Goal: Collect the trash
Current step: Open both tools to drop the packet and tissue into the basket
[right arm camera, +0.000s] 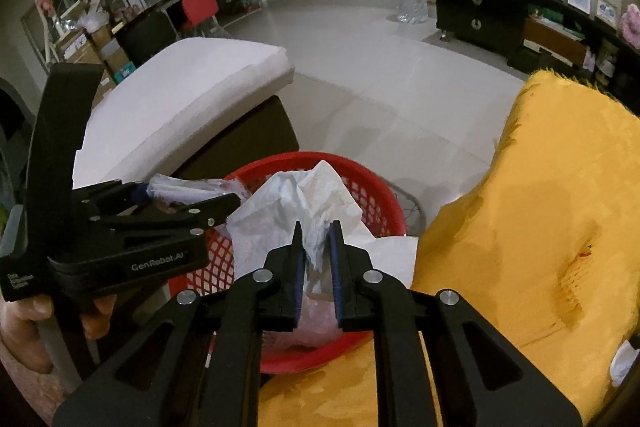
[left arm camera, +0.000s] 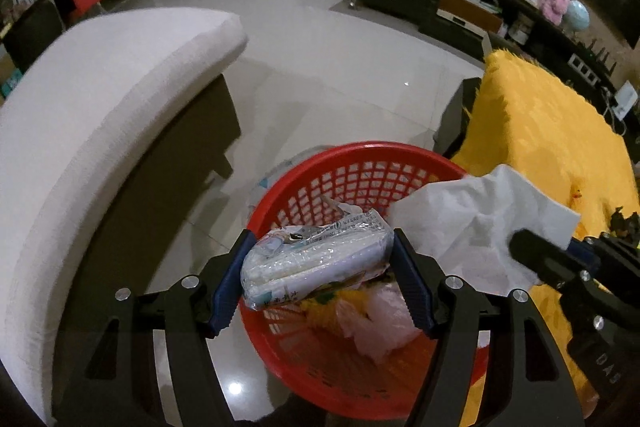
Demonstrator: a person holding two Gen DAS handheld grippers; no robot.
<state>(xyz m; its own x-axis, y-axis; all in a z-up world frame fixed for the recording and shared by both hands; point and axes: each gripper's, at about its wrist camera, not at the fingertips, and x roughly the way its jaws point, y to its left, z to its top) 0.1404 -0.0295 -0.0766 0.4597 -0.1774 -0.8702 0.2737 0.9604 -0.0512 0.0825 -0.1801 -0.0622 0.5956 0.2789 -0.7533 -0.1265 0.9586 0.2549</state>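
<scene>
- Left gripper [left arm camera: 320, 267]: clamped from both sides on a soft plastic packet [left arm camera: 316, 259], held right above the red mesh basket [left arm camera: 360, 155], probably so that it would fall inside on release.
- Right gripper [right arm camera: 316, 267]: fingers close together, pinching a crumpled white tissue [right arm camera: 296, 203] by one fold, held over the same basket, probably for the same reason.
- Both pieces of trash above the basket, not yet dropped in.
- Packet: clear wrapping, white folded content, some printed text, a little squeezed by the pads.
- Tissue: big, wrinkled, hanging loose over the near rim, partly over the yellow furry cover [right arm camera: 540, 207].
- Inside the basket: already some pink and pale wrappers [left arm camera: 380, 319].
- Basket on the pale tiled floor [left arm camera: 340, 67], between the white cushioned seat [left arm camera: 100, 107] and the yellow cover.
</scene>
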